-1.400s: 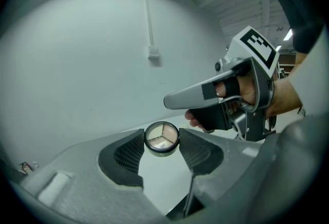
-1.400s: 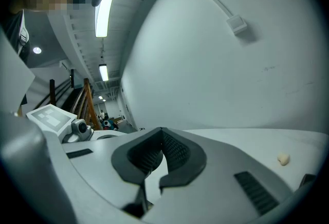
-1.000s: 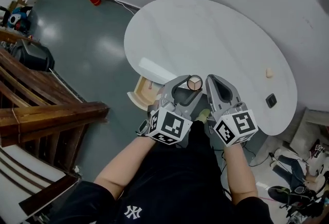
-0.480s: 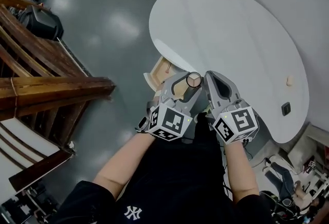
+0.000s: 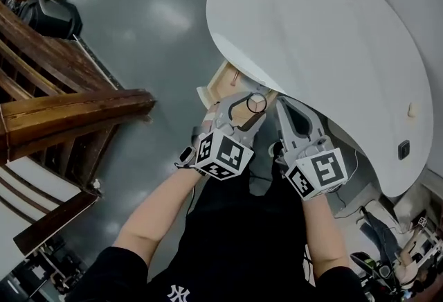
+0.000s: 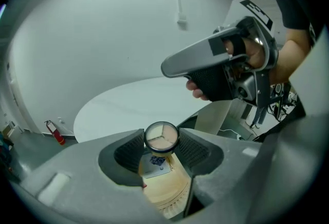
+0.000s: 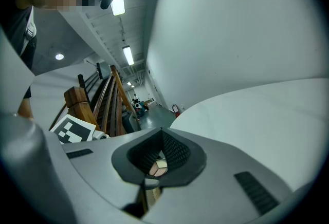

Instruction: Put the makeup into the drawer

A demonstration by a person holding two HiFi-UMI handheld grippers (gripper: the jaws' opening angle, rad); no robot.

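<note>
My left gripper (image 5: 253, 107) is shut on a round makeup compact (image 5: 257, 102) with a clear lid and beige pans. It holds the compact just above an open wooden drawer (image 5: 212, 91) under the edge of the white round table (image 5: 311, 30). In the left gripper view the compact (image 6: 161, 138) sits between the dark pads (image 6: 128, 152). Below it the drawer (image 6: 169, 192) holds a white item with blue print (image 6: 156, 163). My right gripper (image 5: 283, 107) hovers close beside it, shut and empty. The compact (image 7: 158, 167) shows small beyond the right gripper's (image 7: 160, 156) jaws.
A wooden stair railing (image 5: 69, 113) runs along the left over the grey floor (image 5: 152, 30). On the table's far right lie a small beige object (image 5: 414, 110) and a small black object (image 5: 404, 149). The person's arms and dark shirt fill the bottom.
Both grippers have moved forward and down from over the table edge. The compact, still held by the left gripper, now hangs above the open drawer. The head view has swung left.
</note>
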